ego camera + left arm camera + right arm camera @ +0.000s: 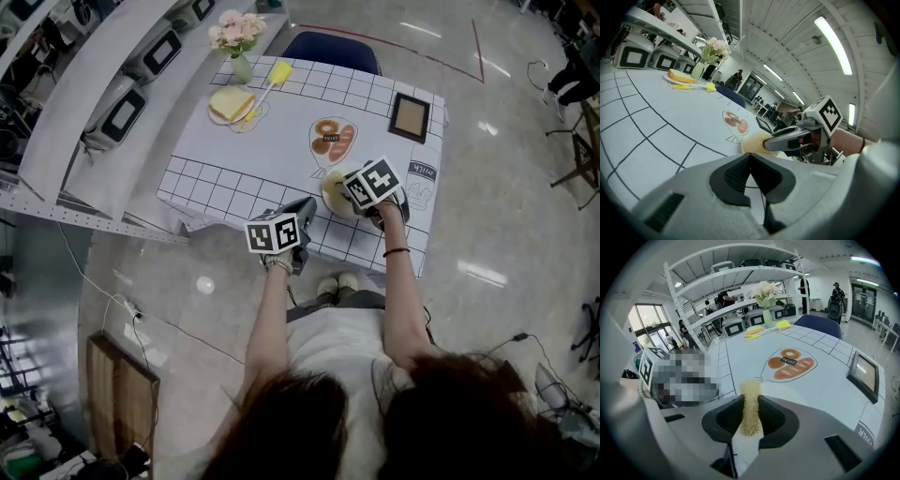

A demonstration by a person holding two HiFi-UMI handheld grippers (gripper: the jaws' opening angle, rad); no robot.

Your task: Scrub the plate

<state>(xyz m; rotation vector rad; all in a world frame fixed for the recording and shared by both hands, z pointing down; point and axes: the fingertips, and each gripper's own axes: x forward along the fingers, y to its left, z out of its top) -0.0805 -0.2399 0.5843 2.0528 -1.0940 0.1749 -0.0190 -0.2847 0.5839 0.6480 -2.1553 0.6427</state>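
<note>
The right claw (750, 403) pinches a thin yellow scrub pad (750, 386), which stands up between its two sides and pokes out past the tips. It is held just above the checked cloth of the counter (281, 161), near the printed bread picture (333, 139). A pale round patch shows on the cloth right beyond the pad, but I cannot tell whether it is a plate. The left claw (749, 161) is pressed together with nothing in it, and sits low over the counter's near edge, beside the right one. The one plate (255, 116) I can make out sits well apart at the far left corner with a yellow slab (231, 103) on it. Next to it are a yellow-headed brush (277, 75) and a vase of flowers (238, 42). A picture frame (410, 116) lies at the far right.
</note>
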